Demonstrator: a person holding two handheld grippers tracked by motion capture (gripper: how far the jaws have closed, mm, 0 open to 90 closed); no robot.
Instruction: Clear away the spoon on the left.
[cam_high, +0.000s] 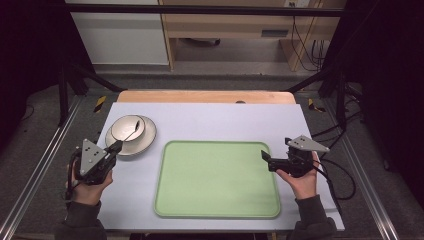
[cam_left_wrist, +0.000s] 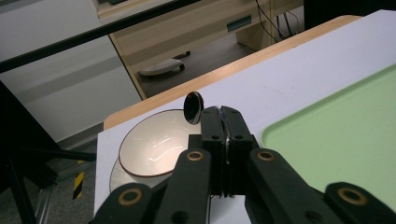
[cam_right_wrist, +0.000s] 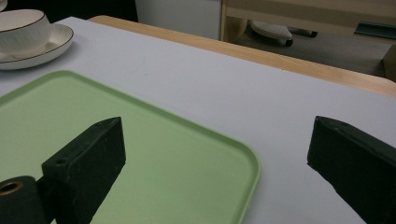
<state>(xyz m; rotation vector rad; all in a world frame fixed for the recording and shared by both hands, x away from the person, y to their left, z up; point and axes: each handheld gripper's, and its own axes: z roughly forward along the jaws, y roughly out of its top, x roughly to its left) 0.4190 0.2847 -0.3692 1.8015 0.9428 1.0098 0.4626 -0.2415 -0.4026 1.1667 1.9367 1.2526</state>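
Now my left tool (cam_left_wrist: 219, 112) clenched on spoon (cam_left_wrist: 193, 108) handle, lifting it above bowl (cam_left_wrist: 154, 149); right tool (cam_right_wrist: 215, 154) released, waiting over green tray (cam_right_wrist: 163, 172).

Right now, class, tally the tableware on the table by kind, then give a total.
Bowl: 1
Plate: 1
Spoon: 1, held in the left gripper
Tray: 1
Total: 4
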